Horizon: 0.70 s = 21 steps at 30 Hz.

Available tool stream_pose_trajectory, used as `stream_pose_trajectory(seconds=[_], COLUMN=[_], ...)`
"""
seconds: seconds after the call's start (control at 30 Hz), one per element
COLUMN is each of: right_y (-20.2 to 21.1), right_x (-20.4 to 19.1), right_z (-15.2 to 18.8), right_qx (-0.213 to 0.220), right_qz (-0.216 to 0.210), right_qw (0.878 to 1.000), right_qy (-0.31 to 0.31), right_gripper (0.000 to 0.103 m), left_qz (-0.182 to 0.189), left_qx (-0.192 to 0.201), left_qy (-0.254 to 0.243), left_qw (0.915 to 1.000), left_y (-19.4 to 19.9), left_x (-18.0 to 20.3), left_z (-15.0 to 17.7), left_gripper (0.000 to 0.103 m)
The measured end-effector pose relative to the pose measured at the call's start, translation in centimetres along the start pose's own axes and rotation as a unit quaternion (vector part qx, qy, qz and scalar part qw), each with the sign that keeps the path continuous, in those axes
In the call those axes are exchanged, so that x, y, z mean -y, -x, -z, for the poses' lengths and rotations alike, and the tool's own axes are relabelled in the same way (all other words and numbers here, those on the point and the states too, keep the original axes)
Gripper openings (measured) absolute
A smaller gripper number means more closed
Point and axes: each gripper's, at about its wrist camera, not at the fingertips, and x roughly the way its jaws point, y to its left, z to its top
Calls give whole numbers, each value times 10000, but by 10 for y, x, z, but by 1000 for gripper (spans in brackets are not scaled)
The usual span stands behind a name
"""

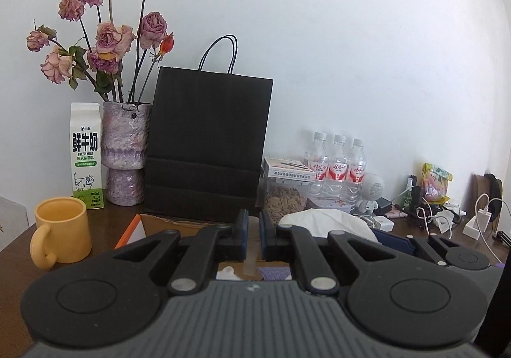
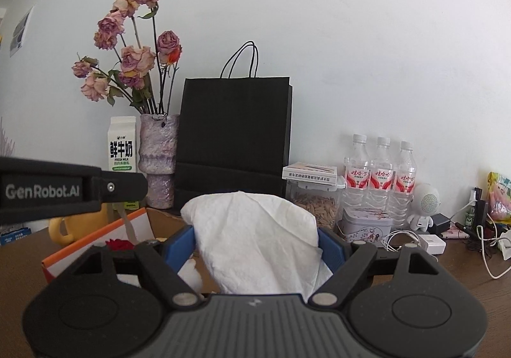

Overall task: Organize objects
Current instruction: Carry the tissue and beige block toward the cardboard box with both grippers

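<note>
The right gripper [image 2: 257, 246] held its blue fingers [image 2: 179, 244] wide around a white tissue wad [image 2: 255, 230], above the open cardboard box [image 2: 95, 249]. The left gripper [image 1: 254, 232] was pinched shut, empty. The wad looked soft and featherlight; best pinched at its bulk. Behind, the milk carton [image 2: 122, 145] read "FRESH MILK"; the left gripper's side read "GenRobot.AI".

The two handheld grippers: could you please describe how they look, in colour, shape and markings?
Both the left gripper and right gripper have black linkage arms with silver pivot pins, round black discs either side, a ribbed grey body and blue-padded jaws. The left one's side reads "GenRobot.AI" in white.
</note>
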Motion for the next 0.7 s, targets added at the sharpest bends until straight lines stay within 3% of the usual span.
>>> stream_pose_trajectory(seconds=[0.33, 0.5, 0.53, 0.57, 0.6, 0.7], right_y=[-43, -53, -54, -54, -53, -51], right_x=[6, 9, 9, 9, 10, 9], right_z=[3, 9, 10, 12, 14, 21], right_qx=[-322, -548, -579, -602, -626, -656], right_qz=[143, 269, 292, 282, 259, 208], right_qw=[9994, 9981, 9979, 9978, 9977, 9976], right_qy=[-58, -52, -48, -52, -61, -43], right_gripper=[81, 89, 91, 94, 96, 102], left_qz=[-114, -272, -313, -350, -439, -625], left_qx=[-241, -444, -478, -505, -513, -337], left_qy=[175, 187, 192, 197, 220, 163], left_qw=[9995, 9985, 9982, 9979, 9975, 9973], left_y=[-50, -69, -71, -72, -73, -68], left_x=[-11, -20, -22, -24, -26, -30], left_z=[4, 11, 13, 14, 16, 17], left_gripper=[8, 11, 17, 38, 72, 96])
